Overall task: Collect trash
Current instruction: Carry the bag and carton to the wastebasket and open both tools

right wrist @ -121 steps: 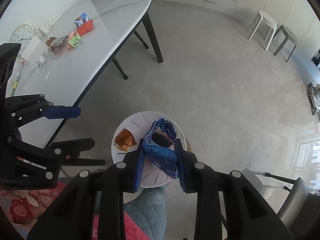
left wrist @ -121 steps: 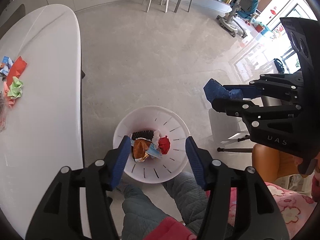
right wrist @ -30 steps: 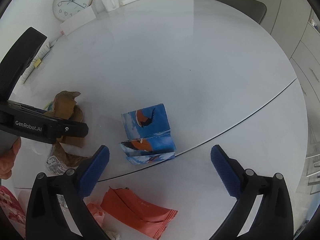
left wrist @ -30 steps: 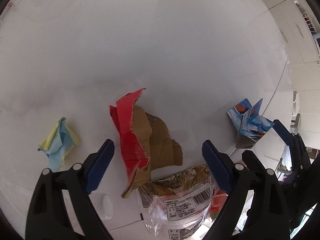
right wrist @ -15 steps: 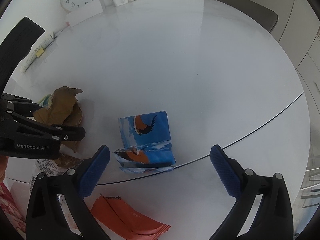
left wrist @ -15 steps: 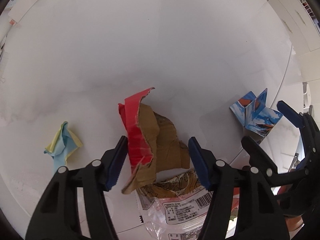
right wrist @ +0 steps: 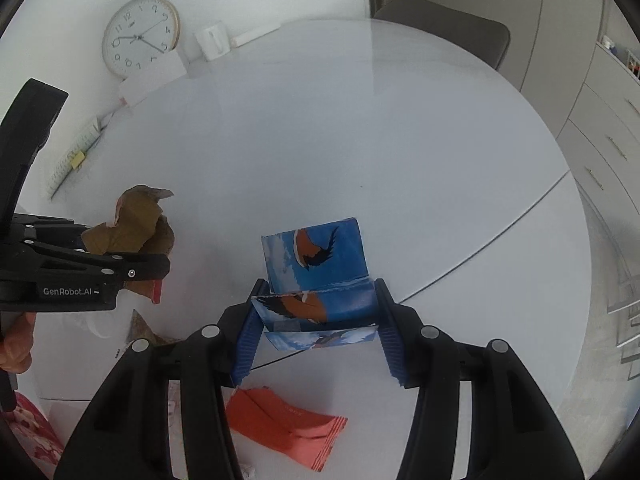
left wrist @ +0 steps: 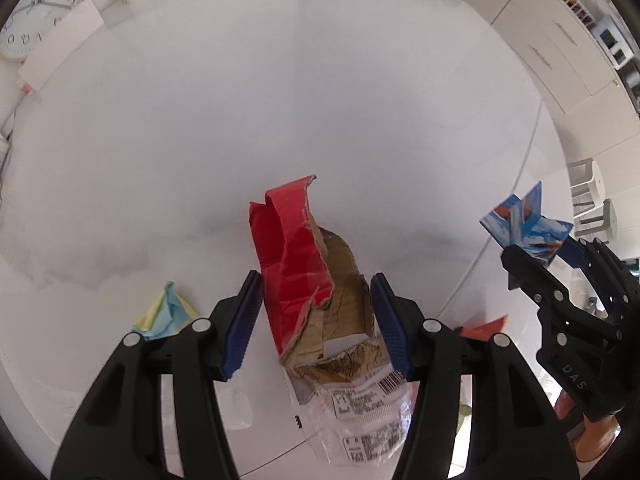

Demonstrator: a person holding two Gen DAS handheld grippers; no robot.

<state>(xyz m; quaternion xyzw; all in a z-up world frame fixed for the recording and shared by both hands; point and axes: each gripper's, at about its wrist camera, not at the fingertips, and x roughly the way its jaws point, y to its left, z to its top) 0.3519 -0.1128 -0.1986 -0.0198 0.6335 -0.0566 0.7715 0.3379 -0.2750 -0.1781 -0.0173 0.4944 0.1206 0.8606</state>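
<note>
Having just closed, the left gripper [left wrist: 316, 320] clamped the torn red-and-brown cardboard [left wrist: 312, 280] while the right gripper [right wrist: 316, 328] clamped the blue carton [right wrist: 320, 280] at six o'clock, both off the surface [right wrist: 400, 140], apparently bound for the bin.

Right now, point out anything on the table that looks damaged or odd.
The red-and-brown cardboard piece in the left tool is ragged and torn. The blue bird-print carton in the right tool is crushed flat. A crumpled orange wrapper lies on the white table.

Two fisheye views, one on each gripper, look steeply down along the fingers, close above a white table [left wrist: 320, 100]; both share that tabletop, the wall clock [right wrist: 138, 38] and each other's gripper.
</note>
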